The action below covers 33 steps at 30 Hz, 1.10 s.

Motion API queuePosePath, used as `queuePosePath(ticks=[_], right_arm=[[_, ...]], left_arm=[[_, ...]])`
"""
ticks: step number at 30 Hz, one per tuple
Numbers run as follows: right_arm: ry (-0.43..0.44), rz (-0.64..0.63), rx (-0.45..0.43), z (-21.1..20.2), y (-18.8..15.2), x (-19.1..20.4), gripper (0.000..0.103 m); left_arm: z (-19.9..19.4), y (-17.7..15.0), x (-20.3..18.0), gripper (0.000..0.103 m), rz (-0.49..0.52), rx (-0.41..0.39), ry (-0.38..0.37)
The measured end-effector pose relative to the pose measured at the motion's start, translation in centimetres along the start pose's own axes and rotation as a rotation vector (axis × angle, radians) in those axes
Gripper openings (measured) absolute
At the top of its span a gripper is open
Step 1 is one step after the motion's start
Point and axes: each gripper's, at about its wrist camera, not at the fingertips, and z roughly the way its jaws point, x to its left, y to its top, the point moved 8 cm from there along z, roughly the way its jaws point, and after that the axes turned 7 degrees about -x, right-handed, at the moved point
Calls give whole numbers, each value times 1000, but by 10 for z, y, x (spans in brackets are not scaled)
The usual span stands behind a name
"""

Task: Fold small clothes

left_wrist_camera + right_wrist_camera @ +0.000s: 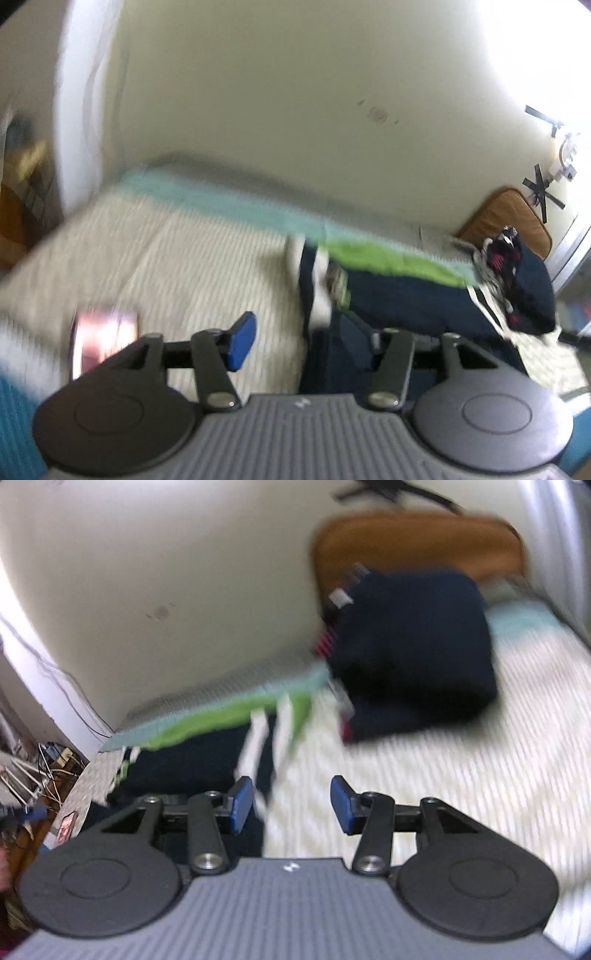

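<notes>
While both views are motion-blurred, the layout reads clearly enough. Right tool (pixel 291 805) has its blue pads apart with nothing between them, hanging over the white ribbed bed cover (pixel 461 775). Left tool (pixel 295 343): one blue pad (pixel 242 341) shows clear of any cloth; the other finger sits against dark navy fabric, so I cannot tell whether anything is pinched.

Navy garment with white stripes (pixel 406 295) lies spread flat on the bed, just ahead of the left tool, its far edge beside a green and light-blue towel strip (pixel 388 258) running along the wall (pixel 295 92). Folded navy pile (pixel 413 653) sits further along the bed, near a brown cushion (pixel 417 539) propped at the wall. Pink-lit phone (pixel 103 339) lies on the cover, left of the left tool.
</notes>
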Motion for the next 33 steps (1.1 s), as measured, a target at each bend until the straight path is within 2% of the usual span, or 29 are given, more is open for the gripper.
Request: queuePosePath(ticks=[2, 3, 4, 6, 8, 9, 11, 16, 17, 18, 19, 20, 21, 22, 23, 28, 33], right_arm=[[46, -50, -8, 34, 24, 14, 50], [71, -67, -4, 52, 33, 19, 50], [95, -85, 5, 77, 43, 24, 50], [128, -109, 36, 117, 55, 34, 52], [151, -111, 91, 166, 62, 41, 58], [159, -113, 118, 187, 63, 44, 61], [166, -165, 164, 226, 60, 52, 71], [199, -339, 264, 277, 29, 72, 72], [204, -366, 272, 283, 24, 75, 72], [214, -382, 281, 289, 20, 78, 70], [229, -390, 295, 293, 15, 81, 68], [233, -401, 276, 295, 16, 83, 47], [256, -402, 283, 293, 16, 84, 29], [267, -384, 281, 291, 19, 85, 22], [262, -373, 265, 286, 22, 85, 16], [288, -373, 164, 232, 40, 107, 14], [320, -455, 80, 148, 42, 142, 14]], left_arm=[[35, 25, -23, 67, 68, 0, -60], [57, 36, -36, 76, 94, 12, -89], [81, 44, -45, 81, 110, 25, -97], [131, 56, -64, 83, 155, 66, -104], [181, 60, -78, 85, 194, 107, -83], [200, 58, -81, 90, 203, 131, -81], [240, 51, -87, 92, 214, 194, -92], [289, 25, -91, 91, 265, 320, -102], [293, 20, -92, 91, 272, 332, -117], [292, 18, -93, 84, 295, 316, -121], [289, 17, -97, 65, 325, 306, -130], [284, 16, -101, 50, 336, 301, -154], [281, 17, -106, 23, 321, 314, -191], [276, 19, -108, 16, 318, 313, -179], [268, 20, -110, 13, 339, 301, -158], [216, 39, -126, 13, 347, 195, -158], [128, 46, -141, 13, 380, 61, -170]])
